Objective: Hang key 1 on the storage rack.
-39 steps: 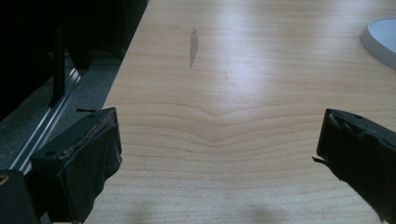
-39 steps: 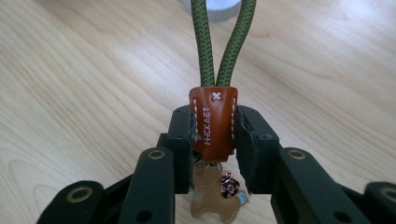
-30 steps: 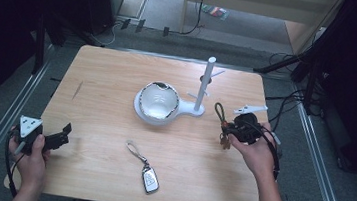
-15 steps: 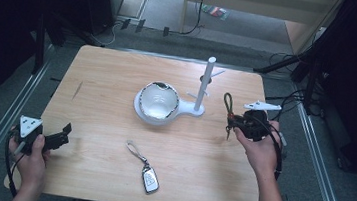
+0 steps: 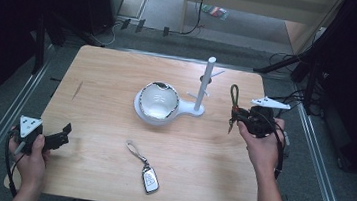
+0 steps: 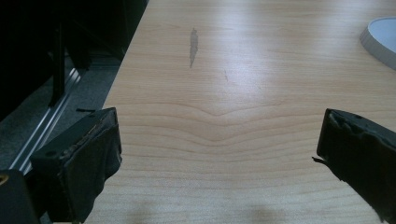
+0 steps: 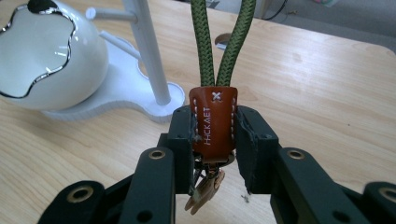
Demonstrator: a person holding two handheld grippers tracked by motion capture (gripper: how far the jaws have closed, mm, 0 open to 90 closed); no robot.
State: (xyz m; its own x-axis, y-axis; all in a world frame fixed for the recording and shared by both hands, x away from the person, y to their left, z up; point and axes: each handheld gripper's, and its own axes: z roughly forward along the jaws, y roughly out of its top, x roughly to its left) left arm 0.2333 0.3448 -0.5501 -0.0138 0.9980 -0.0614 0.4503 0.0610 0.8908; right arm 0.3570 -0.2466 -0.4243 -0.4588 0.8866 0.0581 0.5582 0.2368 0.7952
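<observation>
On your tabletop [image 5: 119,74] the bowl [image 5: 157,101] sits near the middle, resting on the base of the peg stand [image 5: 203,85], whose post rises just to the bowl's right. The key fob [image 5: 149,179] lies nearer to you than the bowl, close to the front edge. Your right tool [image 5: 237,118] is right of the stand, above the tabletop's right edge, with the keychain strap [image 5: 233,97] clamped in it, loop upward. Your left tool [image 5: 64,136] is at the front left corner, well apart from everything else.
</observation>
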